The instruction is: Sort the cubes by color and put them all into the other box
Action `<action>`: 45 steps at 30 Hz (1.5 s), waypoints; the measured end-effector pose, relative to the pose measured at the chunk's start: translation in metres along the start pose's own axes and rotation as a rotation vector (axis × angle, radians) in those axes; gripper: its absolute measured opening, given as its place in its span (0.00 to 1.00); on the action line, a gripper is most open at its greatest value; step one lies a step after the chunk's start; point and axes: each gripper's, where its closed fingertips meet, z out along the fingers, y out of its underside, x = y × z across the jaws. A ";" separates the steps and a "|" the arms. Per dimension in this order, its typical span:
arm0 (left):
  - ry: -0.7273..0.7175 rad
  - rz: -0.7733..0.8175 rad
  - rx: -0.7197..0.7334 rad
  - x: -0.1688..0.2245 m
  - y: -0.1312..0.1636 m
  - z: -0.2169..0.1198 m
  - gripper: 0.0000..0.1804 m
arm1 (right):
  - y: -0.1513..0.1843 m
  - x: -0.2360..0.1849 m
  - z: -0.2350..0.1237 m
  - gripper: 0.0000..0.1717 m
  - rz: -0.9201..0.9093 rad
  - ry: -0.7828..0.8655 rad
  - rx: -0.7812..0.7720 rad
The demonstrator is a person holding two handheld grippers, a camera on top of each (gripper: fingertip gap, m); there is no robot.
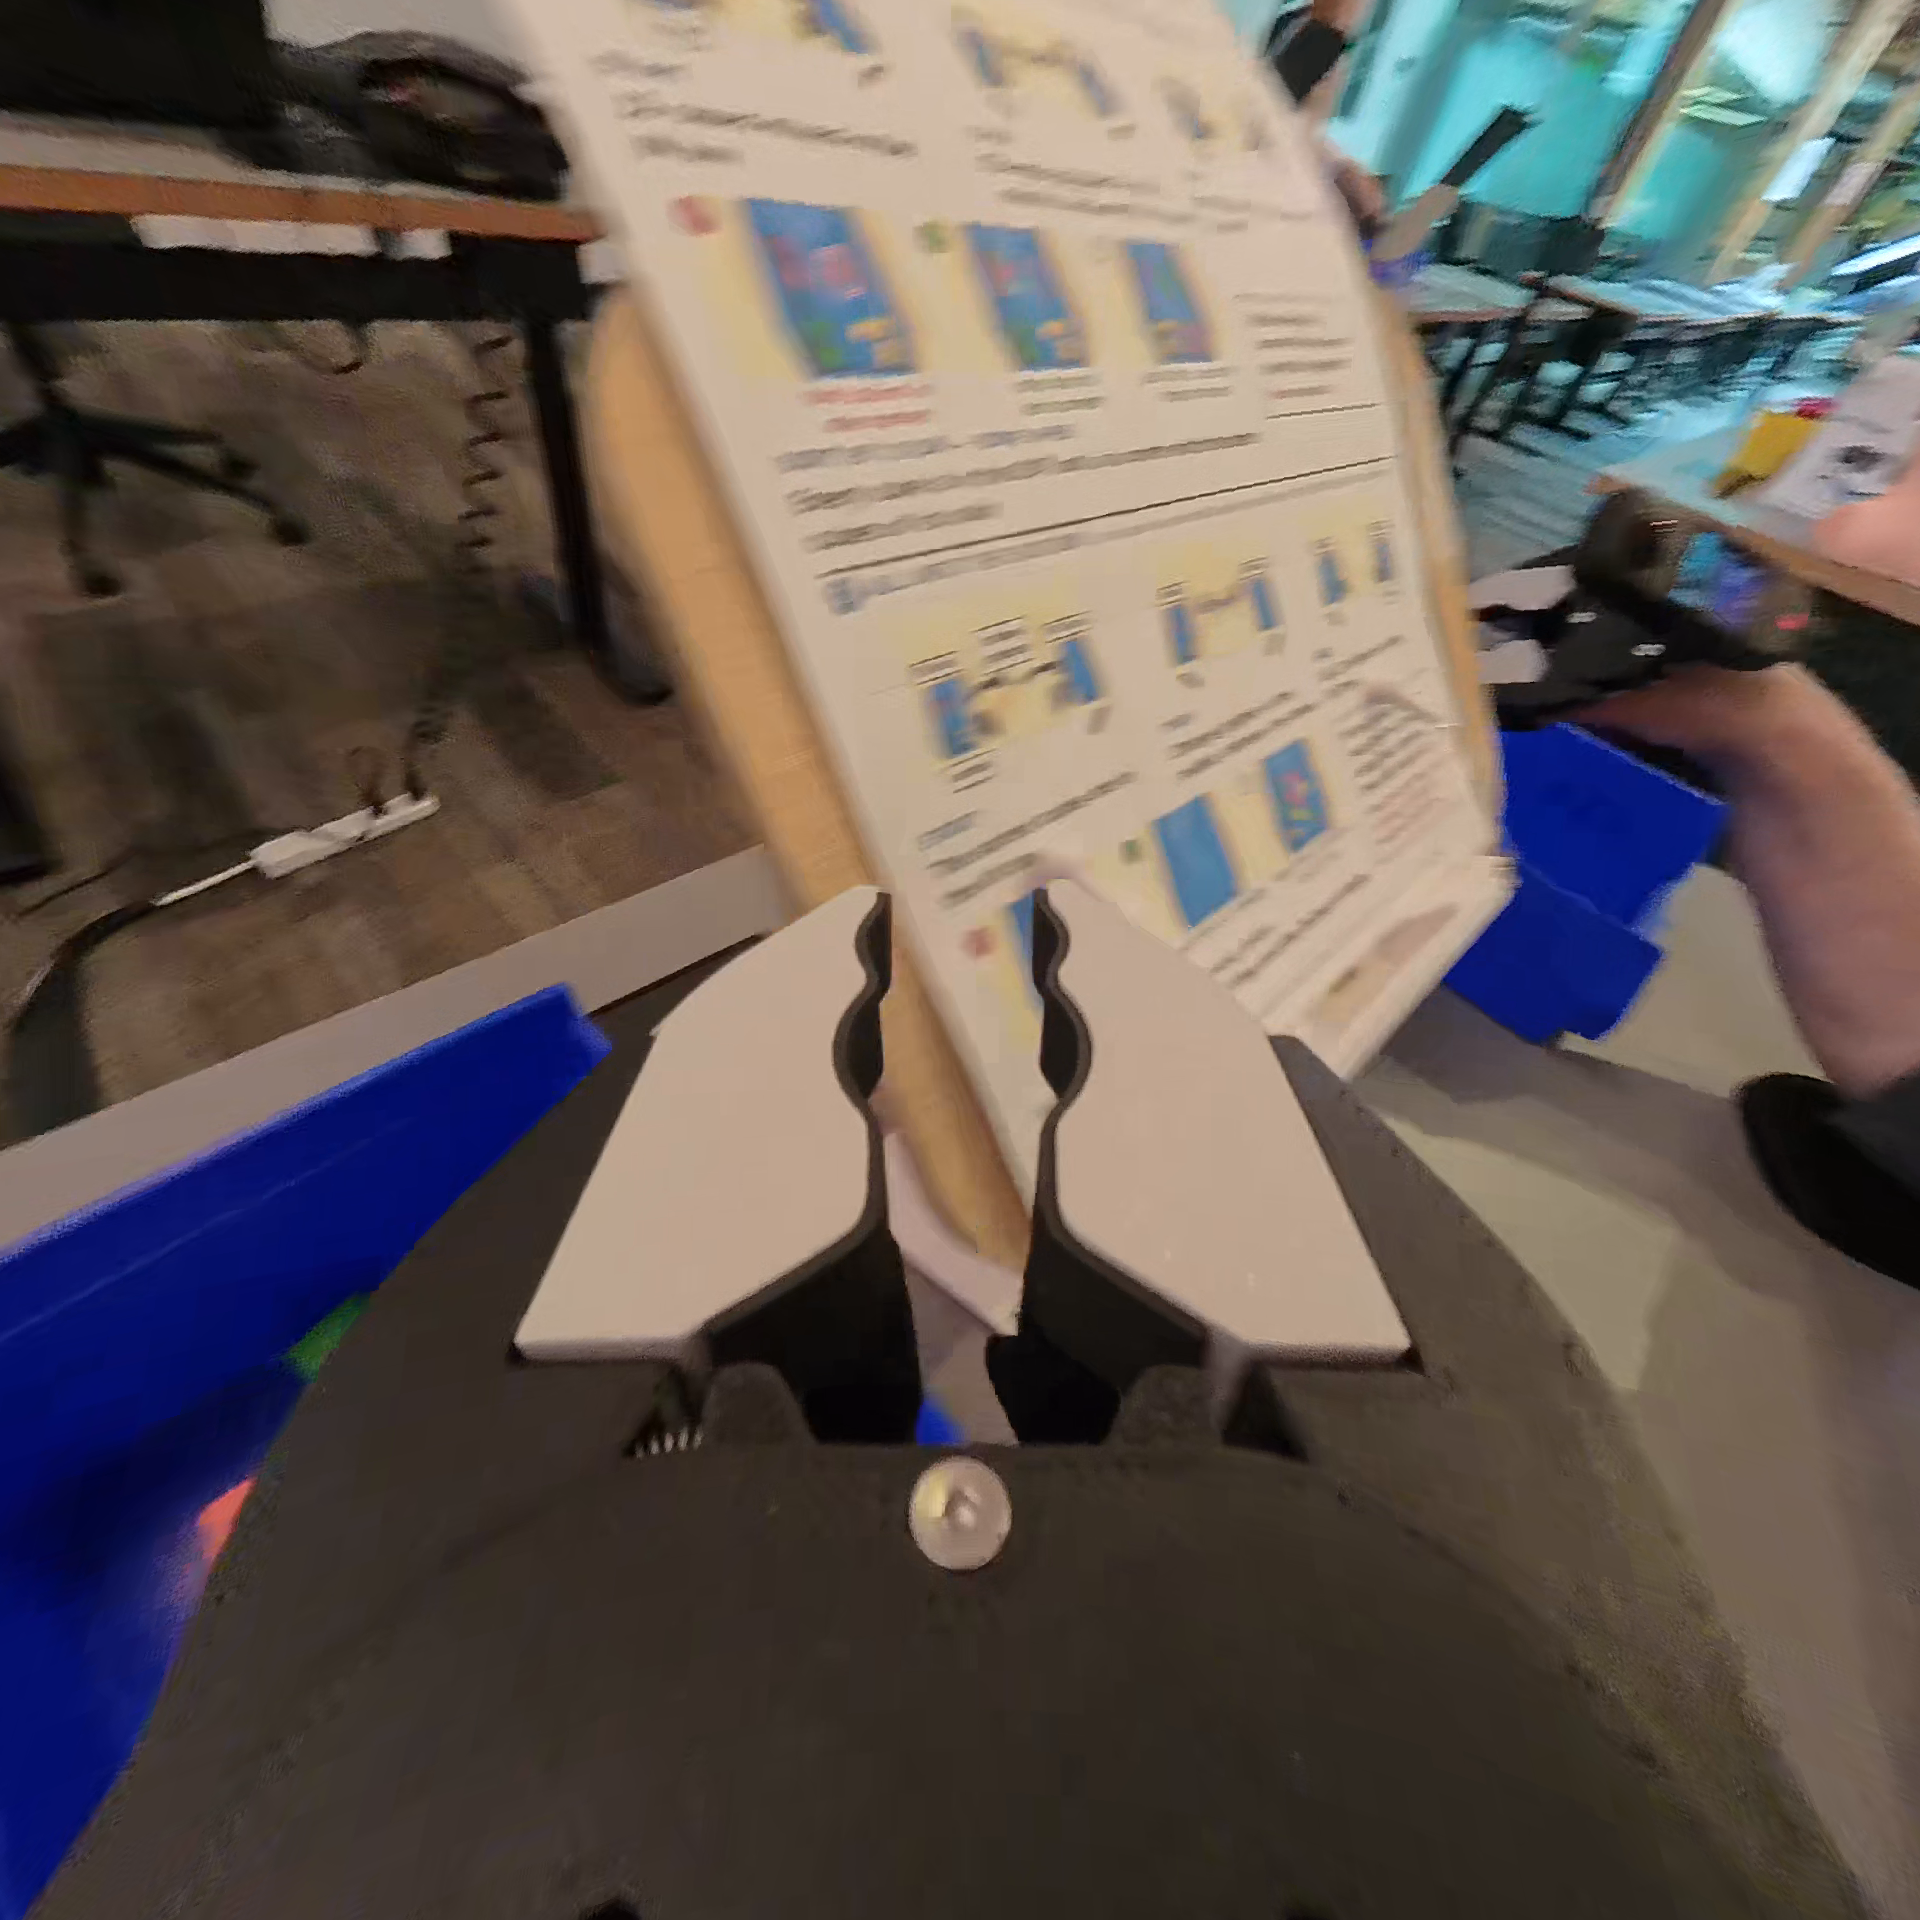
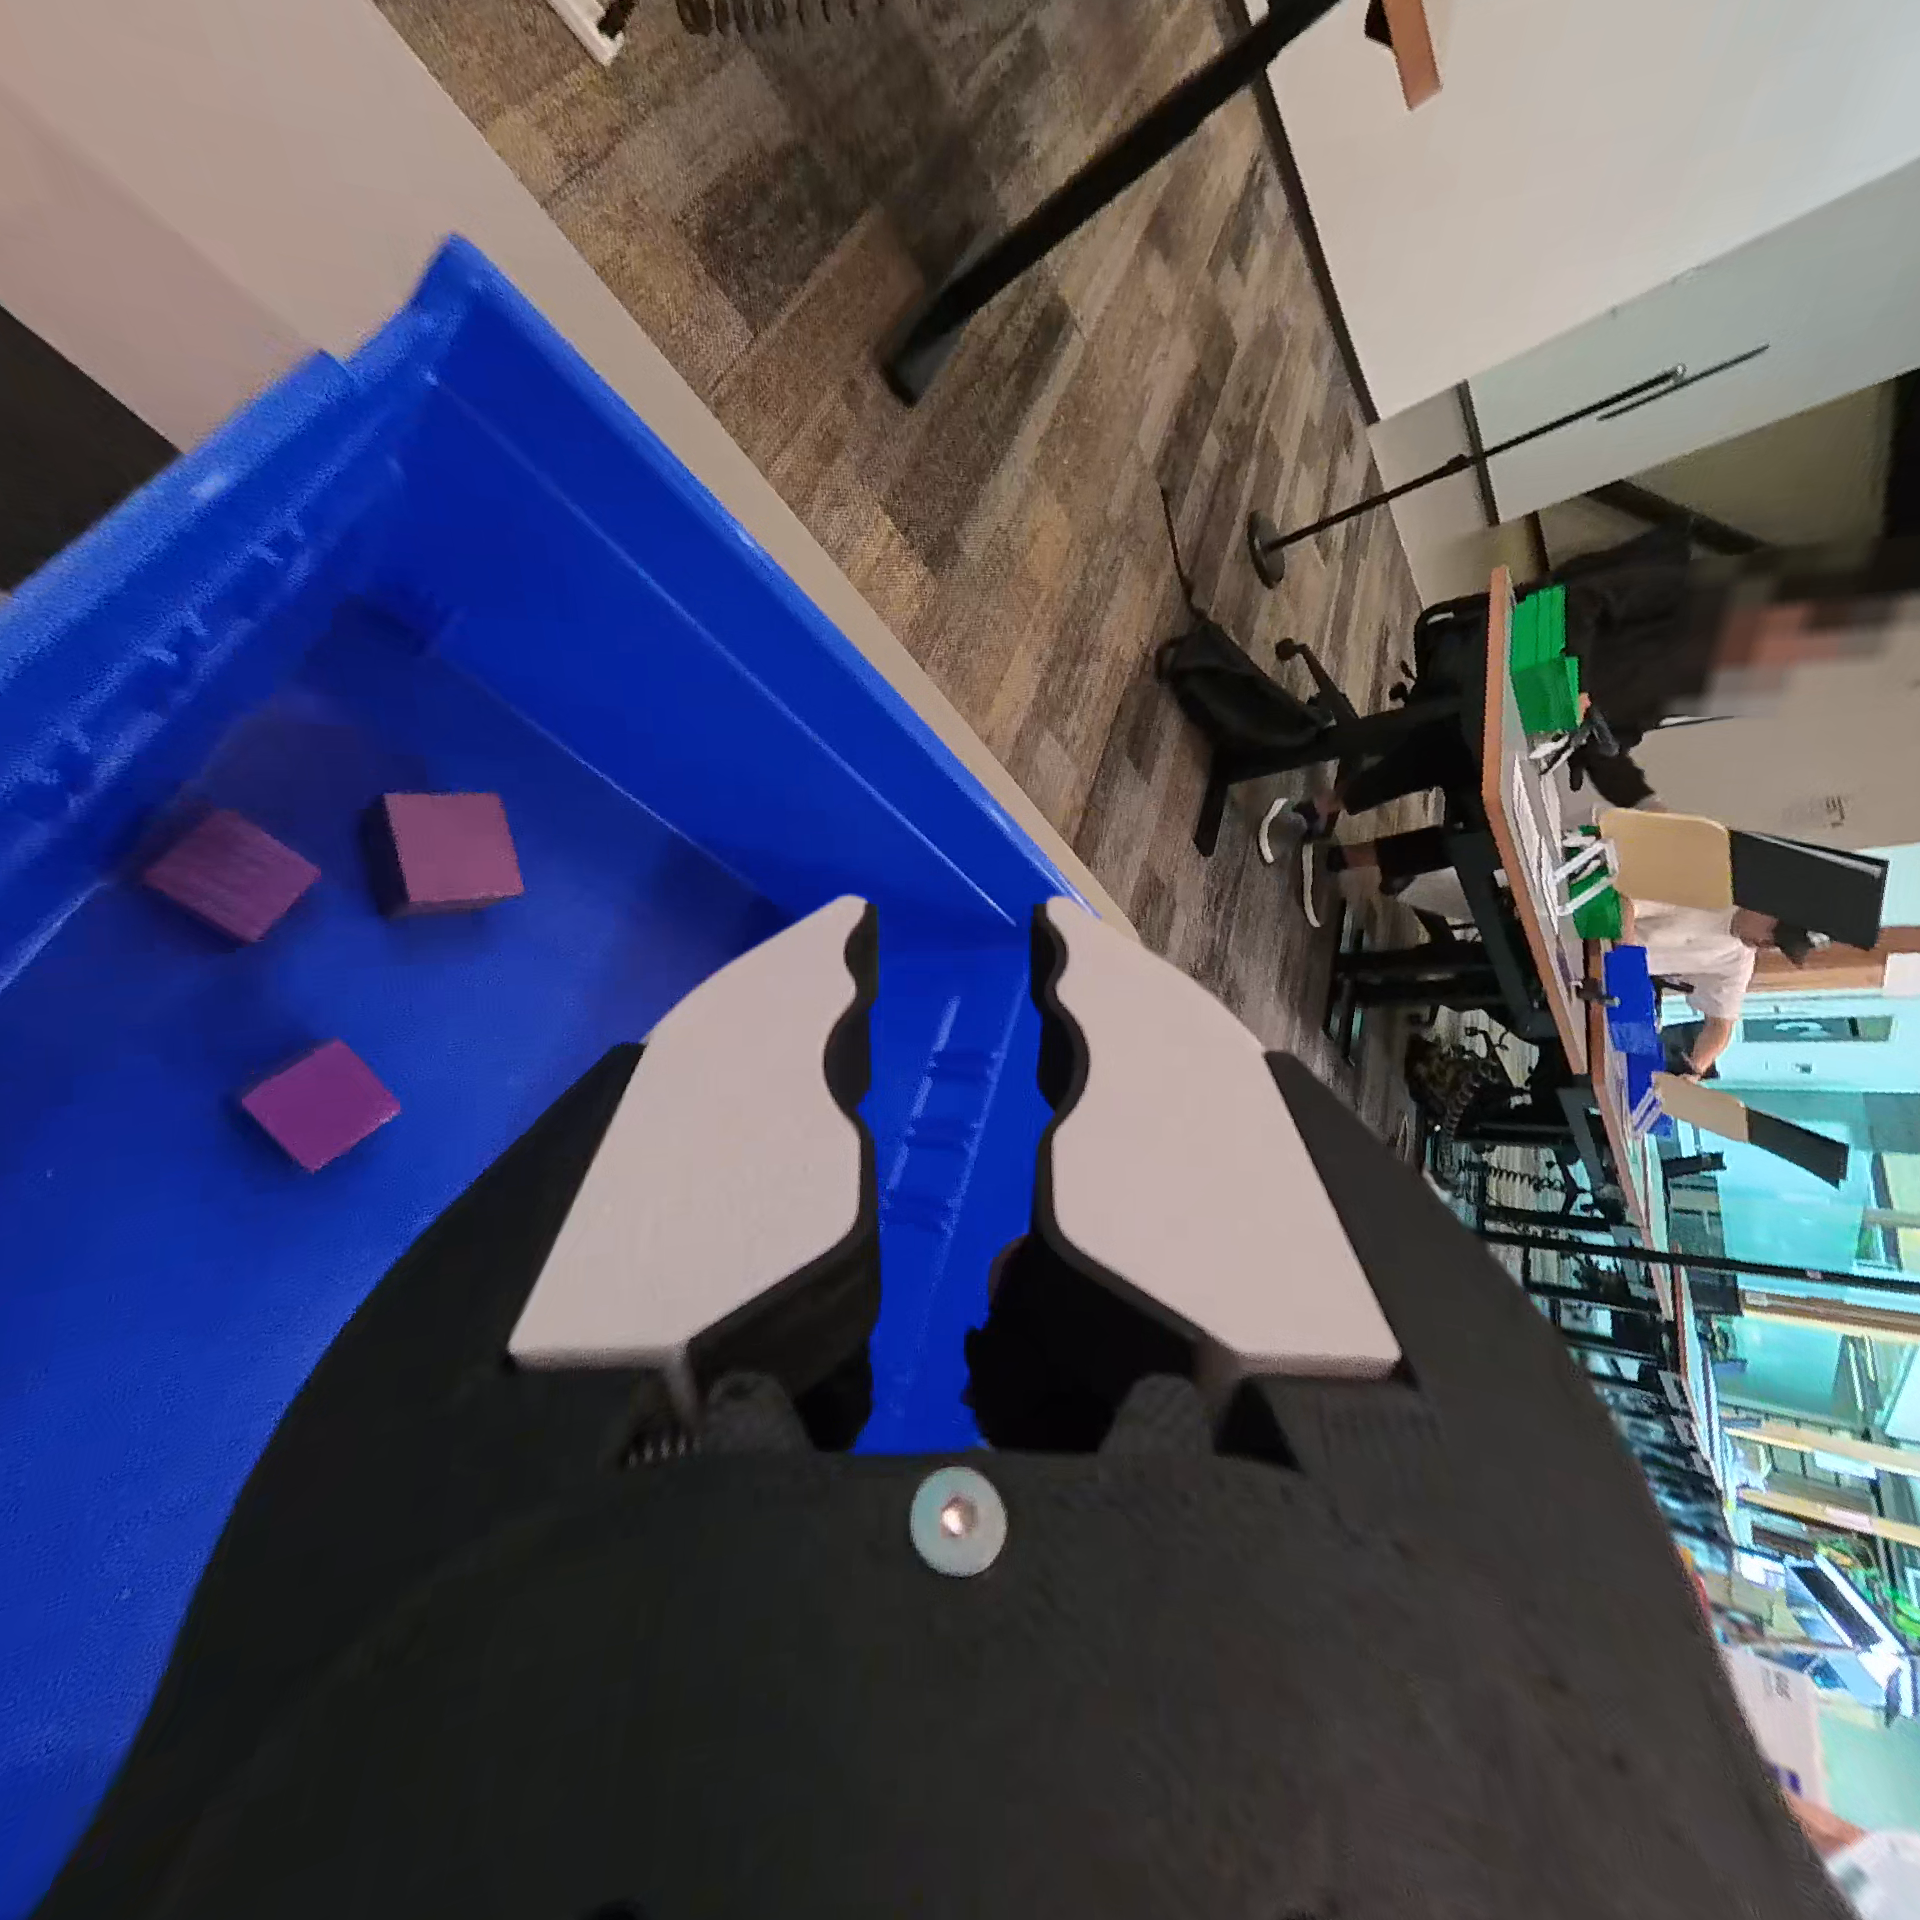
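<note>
three small purple wooden cubes (image 2: 332, 945) lie apart from one another on the floor of a deep blue plastic box (image 2: 644, 665); none touches a wall, and bare blue floor lies all round them. the right gripper (image 2: 954, 914) hangs over that box's near corner with its two pale grey fingers (image 2: 748, 1122) apart and nothing between them but the blue rim seen through the gap. beyond the rim runs the pale table edge (image 2: 727, 457), then patterned carpet.

in the left wrist view a second blue plastic box (image 1: 260, 1195) sits low at the left, mostly covered by the gripper body; one green patch (image 1: 330, 1340) and one orange-pink patch (image 1: 223, 1527) show inside, too blurred and cut off to count as cubes. the left gripper (image 1: 961, 914) has its fingers parted, with a slanted wooden board carrying a printed white sheet (image 1: 1039, 499) seen through the gap; whether the pads touch the board cannot be told through the motion blur. at the right a hand (image 1: 1808, 831) holds the other gripper above a blue box (image 1: 1590, 821).
</note>
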 end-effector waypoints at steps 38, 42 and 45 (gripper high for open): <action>-0.569 -0.197 -0.634 -0.207 0.206 -0.011 0.23 | -0.030 -0.054 0.004 0.14 -0.111 -0.107 0.061; -0.515 -0.199 -0.668 -0.195 0.208 -0.007 0.22 | -0.031 -0.056 0.004 0.14 -0.118 -0.108 0.063; -0.495 -0.205 -0.651 -0.193 0.207 -0.003 0.23 | -0.031 -0.057 0.005 0.14 -0.121 -0.110 0.061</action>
